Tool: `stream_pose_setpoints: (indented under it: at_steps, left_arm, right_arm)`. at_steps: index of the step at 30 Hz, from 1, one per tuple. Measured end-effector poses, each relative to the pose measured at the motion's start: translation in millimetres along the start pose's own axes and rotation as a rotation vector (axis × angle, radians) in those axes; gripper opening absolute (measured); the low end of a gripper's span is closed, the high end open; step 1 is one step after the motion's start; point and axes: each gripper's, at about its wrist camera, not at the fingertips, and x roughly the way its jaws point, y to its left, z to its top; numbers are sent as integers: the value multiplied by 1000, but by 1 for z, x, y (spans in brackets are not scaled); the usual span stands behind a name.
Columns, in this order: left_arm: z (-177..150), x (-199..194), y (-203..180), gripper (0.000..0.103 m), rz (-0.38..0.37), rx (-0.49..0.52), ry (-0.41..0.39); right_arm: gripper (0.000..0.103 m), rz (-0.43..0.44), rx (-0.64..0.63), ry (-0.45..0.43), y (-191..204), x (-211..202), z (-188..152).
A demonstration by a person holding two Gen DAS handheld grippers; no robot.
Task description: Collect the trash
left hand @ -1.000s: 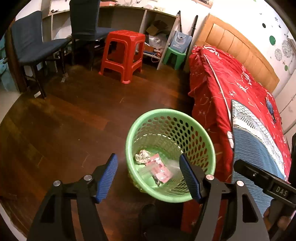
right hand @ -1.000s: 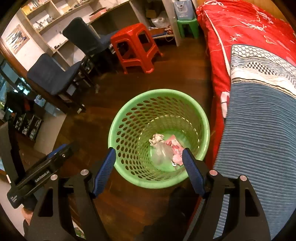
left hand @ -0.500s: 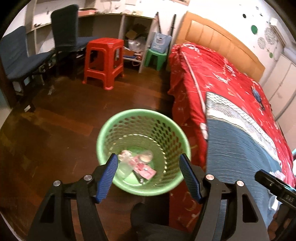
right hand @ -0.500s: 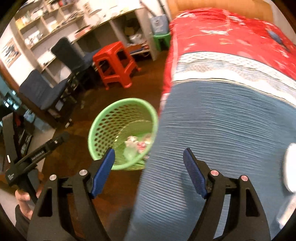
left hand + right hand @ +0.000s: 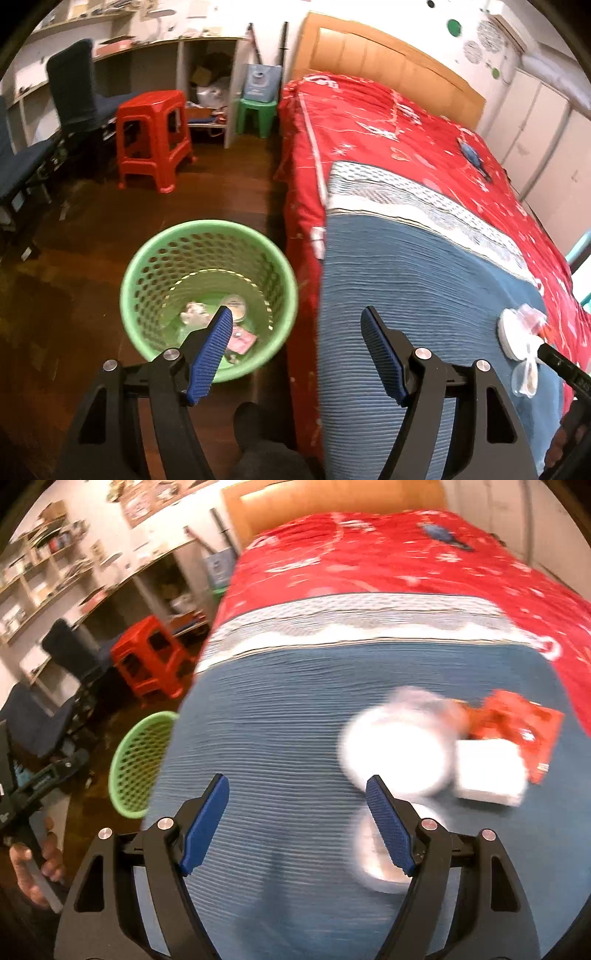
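A green perforated basket (image 5: 209,291) is standing on the dark wooden floor (image 5: 81,236) just beside the bed (image 5: 388,122), already holding a few scraps of trash, among them a pink wrapper (image 5: 241,339). The left gripper (image 5: 296,355) is hovering over the gap between basket and bed, its blue-padded jaws standing apart with nothing between them. The right gripper (image 5: 297,824) is hanging above the blue striped blanket (image 5: 280,716), jaws likewise apart and empty. More trash is lying on that blanket to its right: a blurred white round lid (image 5: 397,755), a white box (image 5: 489,773) touching it, and a red packet (image 5: 519,729) just behind. A red stool (image 5: 153,138) is standing well apart, near the shelves.
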Motion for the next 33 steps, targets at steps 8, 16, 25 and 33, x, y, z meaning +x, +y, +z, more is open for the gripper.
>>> stream_pose_setpoints:
  at_steps: [8, 16, 25, 33]
  left_arm:
    - [0, 5, -52, 69, -44, 91, 14]
    - [0, 12, -79, 69, -67, 123, 36]
    - [3, 17, -124, 69, -137, 198, 53]
    - [0, 19, -183, 69, -231, 316, 67]
  right_arm:
    - [76, -130, 80, -21, -71, -10, -8]
    - [76, -180, 69, 19, -105, 8, -13]
    - [76, -190, 48, 68, -111, 30, -9]
    - [68, -191, 56, 59, -117, 30, -9]
